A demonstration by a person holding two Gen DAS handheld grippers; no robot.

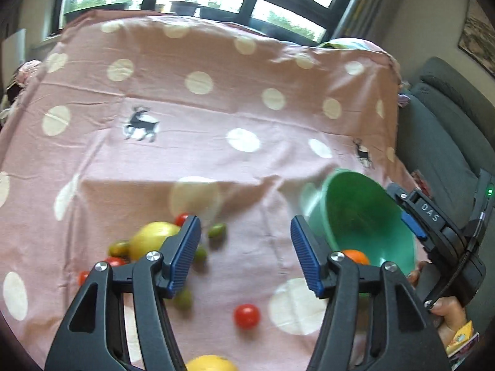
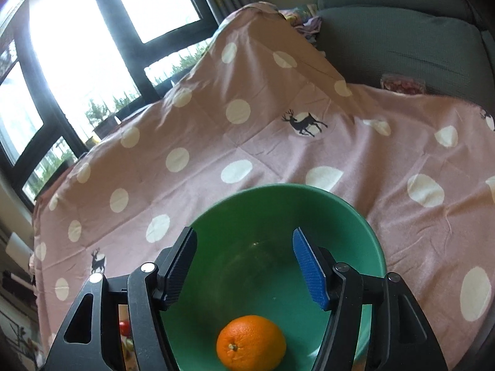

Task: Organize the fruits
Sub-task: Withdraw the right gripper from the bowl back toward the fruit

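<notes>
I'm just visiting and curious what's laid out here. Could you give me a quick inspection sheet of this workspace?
Surface: pink dotted cloth, creased.
Job's things: green bowl holding one orange; on the cloth a lemon, red tomatoes and small green fruits, scattered; another yellow fruit at the near edge.
Clutter: nothing seen.
Grippers: left gripper open, empty, above the fruits; right gripper open, empty, over the bowl.
Cables: one black cable on the right gripper.
Surroundings: window, grey sofa, framed picture.
</notes>
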